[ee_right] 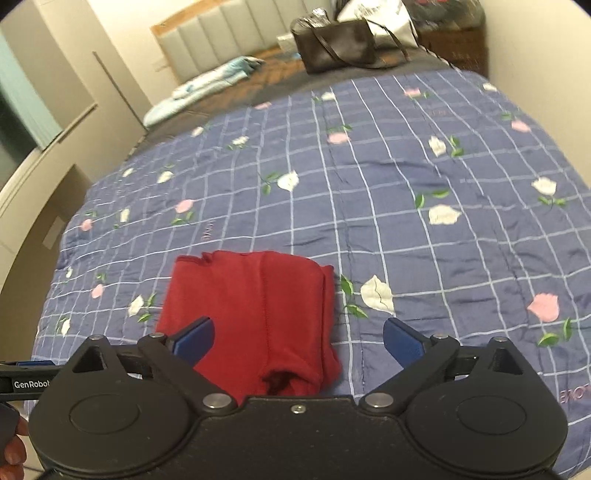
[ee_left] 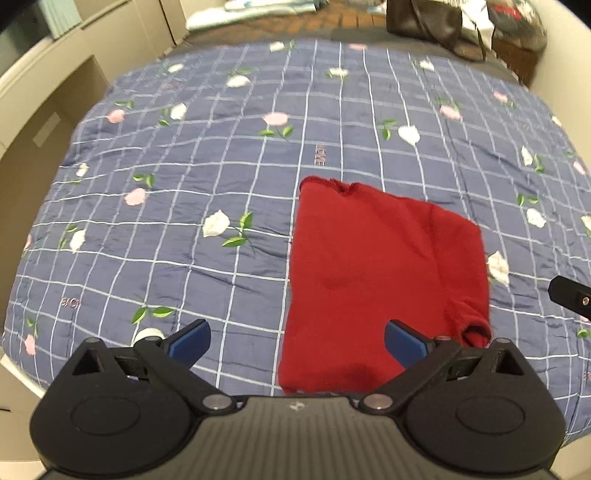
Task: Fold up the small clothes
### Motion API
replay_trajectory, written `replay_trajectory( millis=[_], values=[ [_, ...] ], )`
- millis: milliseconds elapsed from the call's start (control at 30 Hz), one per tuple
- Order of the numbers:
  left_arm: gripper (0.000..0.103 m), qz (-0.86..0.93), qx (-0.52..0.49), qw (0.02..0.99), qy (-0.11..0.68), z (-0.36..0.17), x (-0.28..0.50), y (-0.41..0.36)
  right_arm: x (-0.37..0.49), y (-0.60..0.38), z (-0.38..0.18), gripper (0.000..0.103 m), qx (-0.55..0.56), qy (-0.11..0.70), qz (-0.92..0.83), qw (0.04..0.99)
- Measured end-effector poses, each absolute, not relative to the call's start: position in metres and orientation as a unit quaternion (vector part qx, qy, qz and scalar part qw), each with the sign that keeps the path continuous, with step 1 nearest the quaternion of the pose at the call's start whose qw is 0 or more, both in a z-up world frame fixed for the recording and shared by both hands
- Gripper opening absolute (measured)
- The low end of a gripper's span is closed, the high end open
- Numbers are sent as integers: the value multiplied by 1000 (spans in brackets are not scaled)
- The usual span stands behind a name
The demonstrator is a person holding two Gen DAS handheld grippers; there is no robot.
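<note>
left wrist view: the left gripper point(ee_left: 297, 341) hangs above the near edge of the bed, its blue-padded fingers point(ee_left: 190, 341) spread wide with nothing between them. the red garment point(ee_left: 373, 280) lies folded into a rough rectangle on the blue checked quilt point(ee_left: 184, 206), near the quilt's near edge and somewhat toward its right side; a rolled cuff or sleeve end sits at its near right corner. the right finger's tip overlaps the garment's near part in the picture, but whether it touches cannot be told. a black piece of the other gripper shows at the right edge. a dark bag point(ee_left: 424, 22) stands at the far end of the bed.

right wrist view: the right gripper point(ee_right: 298, 341) is likewise wide open and empty, held over the near edge. the garment point(ee_right: 251, 317) lies flat under its left finger, toward the quilt's point(ee_right: 406, 206) near left corner. the bag point(ee_right: 332, 46) and a pale folded cloth point(ee_right: 207, 83) lie at the far end. fingertips of a hand point(ee_right: 14, 452) show at the lower left.
</note>
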State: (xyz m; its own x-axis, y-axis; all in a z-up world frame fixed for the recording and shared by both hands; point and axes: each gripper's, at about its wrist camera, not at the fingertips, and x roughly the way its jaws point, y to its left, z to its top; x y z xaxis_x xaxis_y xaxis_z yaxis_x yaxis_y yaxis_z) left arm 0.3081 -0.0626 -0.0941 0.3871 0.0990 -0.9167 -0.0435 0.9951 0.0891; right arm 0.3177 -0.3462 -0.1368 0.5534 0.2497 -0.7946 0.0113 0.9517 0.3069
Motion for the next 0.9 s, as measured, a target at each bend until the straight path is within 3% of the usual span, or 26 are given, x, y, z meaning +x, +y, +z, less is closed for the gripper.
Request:
replay_trajectory(
  millis=[467, 900],
  values=[
    [102, 58, -15, 879, 472, -63, 181, -61, 213, -361, -95, 102, 103, 413, 113, 898],
    [102, 55, -1, 883, 466, -55, 91, -63, 139, -364, -78, 102, 90, 422, 126, 893]
  ],
)
